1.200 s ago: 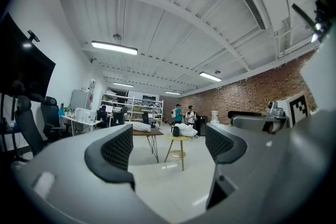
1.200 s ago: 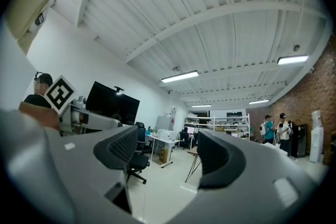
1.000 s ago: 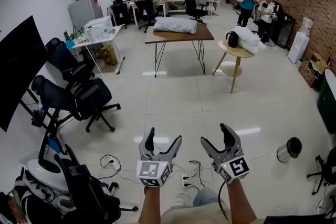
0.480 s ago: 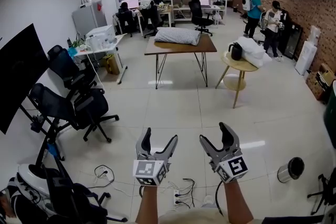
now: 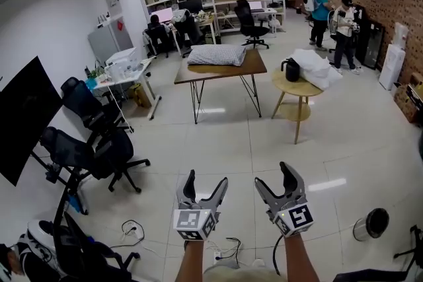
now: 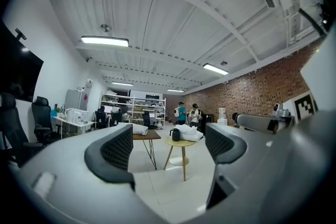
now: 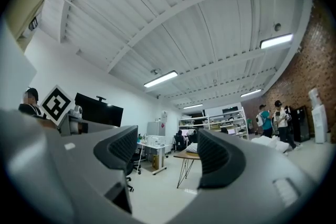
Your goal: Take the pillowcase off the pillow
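Note:
The pillow (image 5: 216, 55) in a grey checked pillowcase lies on a brown table (image 5: 248, 65) far across the room. My left gripper (image 5: 206, 180) and right gripper (image 5: 274, 176) are held side by side low in the head view, several steps short of the table. Both are open and hold nothing. The left gripper view looks between its open jaws (image 6: 169, 147) at the pillow (image 6: 139, 128) in the distance. The right gripper (image 7: 168, 152) also frames the table (image 7: 184, 155) and the pillow (image 7: 192, 147), small and far off.
A round side table (image 5: 288, 84) with a white bundle (image 5: 314, 67) stands right of the brown table. Black office chairs (image 5: 92, 142) and a dark screen (image 5: 20, 115) line the left. Two people (image 5: 330, 10) stand at the back right. Floor cables (image 5: 225, 251) and a bin (image 5: 370, 224) lie near me.
The whole view has moved forward across the floor, and the table with the pillow looks nearer. Both grippers travelled along, with the jaws held as before.

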Available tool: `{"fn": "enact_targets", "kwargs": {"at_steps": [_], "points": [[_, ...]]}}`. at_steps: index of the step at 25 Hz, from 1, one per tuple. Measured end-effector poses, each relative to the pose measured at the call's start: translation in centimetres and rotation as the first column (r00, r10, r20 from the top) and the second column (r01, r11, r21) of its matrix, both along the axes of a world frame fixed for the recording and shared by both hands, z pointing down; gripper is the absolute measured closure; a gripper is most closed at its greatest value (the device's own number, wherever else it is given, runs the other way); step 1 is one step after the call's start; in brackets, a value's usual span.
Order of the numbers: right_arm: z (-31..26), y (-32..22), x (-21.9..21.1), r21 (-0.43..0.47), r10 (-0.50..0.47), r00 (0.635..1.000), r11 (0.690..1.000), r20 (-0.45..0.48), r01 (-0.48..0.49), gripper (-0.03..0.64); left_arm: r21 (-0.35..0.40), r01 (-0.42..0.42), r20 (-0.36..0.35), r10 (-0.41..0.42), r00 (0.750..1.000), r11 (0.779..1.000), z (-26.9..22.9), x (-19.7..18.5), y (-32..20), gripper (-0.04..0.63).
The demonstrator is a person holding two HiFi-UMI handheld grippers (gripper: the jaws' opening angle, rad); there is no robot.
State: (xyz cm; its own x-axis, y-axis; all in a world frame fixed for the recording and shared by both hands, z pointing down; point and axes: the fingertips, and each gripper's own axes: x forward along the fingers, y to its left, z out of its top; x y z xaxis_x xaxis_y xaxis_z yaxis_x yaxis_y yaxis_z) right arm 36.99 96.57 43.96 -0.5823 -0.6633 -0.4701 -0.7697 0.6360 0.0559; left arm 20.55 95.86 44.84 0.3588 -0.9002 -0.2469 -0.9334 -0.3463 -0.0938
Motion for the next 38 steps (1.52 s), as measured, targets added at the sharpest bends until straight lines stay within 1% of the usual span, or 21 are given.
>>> {"fn": "enact_targets", "kwargs": {"at_steps": [3,7,10,12,15,17,20,23,26,29,31,33,38], "points": [[1.3,-2.1,1.0,-0.027,-0.021,1.000,0.999,0.005,0.021,0.272,-0.019,0.012,0.002,-0.012,1.000,1.000,0.6,1.2,-2.0,0.161],[1.9,-5.7,0.5,-0.046,-0.059,0.998,0.997,0.000,0.059,0.272,-0.037,0.027,-0.001,-0.027,1.000,0.999,1.2,1.5,-5.3,0.161],[1.7,-9.3,-0.2,-0.049,-0.072,0.997,0.996,0.003,0.072,0.272,-0.049,0.032,0.007,-0.031,0.999,0.998,1.8,1.1,-8.6,0.161],[2.2,-11.8,-1.3,-0.050,-0.081,0.997,0.995,-0.004,0.081,0.273,-0.049,0.042,0.014,-0.041,0.999,0.998,2.6,0.1,-11.2,0.161],[3.6,-16.7,-3.7,-0.049,-0.085,0.996,0.995,-0.021,0.084,0.272,-0.038,0.043,0.008,-0.043,0.999,0.998,3.7,-2.2,-16.3,0.161],[4.3,-20.9,-5.5,-0.051,-0.075,0.997,0.996,-0.023,0.074,0.272,-0.026,0.018,-0.004,-0.018,1.000,1.000,3.9,-3.4,-20.2,0.161],[4.4,-27.7,-8.7,-0.059,-0.067,0.998,0.996,-0.013,0.066,0.272,-0.004,-0.009,0.022,0.009,1.000,1.000,3.6,-5.4,-26.3,0.161],[3.3,-34.1,-13.0,-0.072,-0.083,0.997,0.994,0.005,0.083,0.272,-0.005,-0.015,0.044,0.015,0.999,1.000,3.1,-9.1,-32.2,0.161],[0.9,-39.6,-17.4,-0.056,-0.100,0.995,0.993,0.022,0.101,0.273,-0.003,-0.015,0.075,0.015,0.997,1.000,2.3,-13.1,-37.7,0.161],[0.0,-43.9,-21.6,-0.036,-0.094,0.995,0.995,0.020,0.095,0.273,-0.006,-0.019,0.099,0.019,0.995,1.000,2.1,-17.0,-42.6,0.161],[0.6,-46.3,-23.7,-0.032,-0.098,0.995,0.995,0.002,0.098,0.273,0.006,-0.013,0.093,0.012,0.996,1.000,2.2,-18.9,-45.5,0.161],[1.8,-49.0,-24.7,-0.039,-0.101,0.994,0.994,-0.027,0.100,0.273,0.008,-0.007,0.074,0.006,0.997,1.000,2.9,-20.0,-48.4,0.161],[3.3,-57.2,-25.6,-0.065,-0.079,0.997,0.995,-0.028,0.077,0.273,-0.042,-0.010,0.019,0.011,1.000,0.999,5.9,-22.5,-56.9,0.161]]}}
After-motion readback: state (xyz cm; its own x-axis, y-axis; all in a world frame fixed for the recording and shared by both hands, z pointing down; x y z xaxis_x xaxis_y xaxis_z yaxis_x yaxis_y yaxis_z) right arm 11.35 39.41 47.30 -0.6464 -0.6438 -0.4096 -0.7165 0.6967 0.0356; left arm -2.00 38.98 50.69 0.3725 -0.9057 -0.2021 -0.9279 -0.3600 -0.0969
